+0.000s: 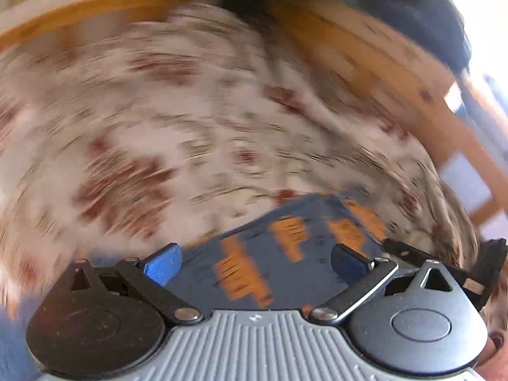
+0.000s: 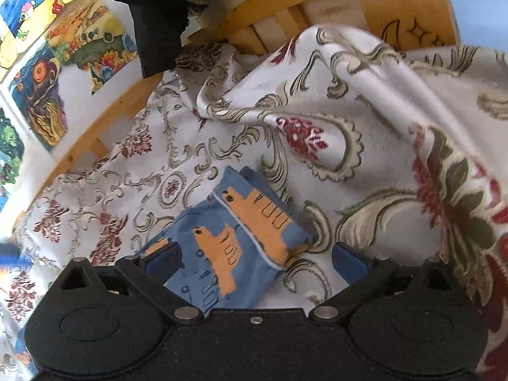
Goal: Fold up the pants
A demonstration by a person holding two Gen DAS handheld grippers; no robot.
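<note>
1. Pants (image 2: 235,238) are seen folded small on the bed's patterned cover (image 2: 127,171), near its wooden frame (image 2: 104,117).
2. Right claw (image 2: 255,262) is held wide open, empty, directly above them.
3. Left claw (image 1: 254,263) likewise is spread, gripping nothing.

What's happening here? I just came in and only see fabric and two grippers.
A person holding two grippers is folding small blue pants with orange animal prints on a floral bedspread. The pants already lie in a compact fold. The right gripper and left gripper are both open above them, gripping nothing.
</note>
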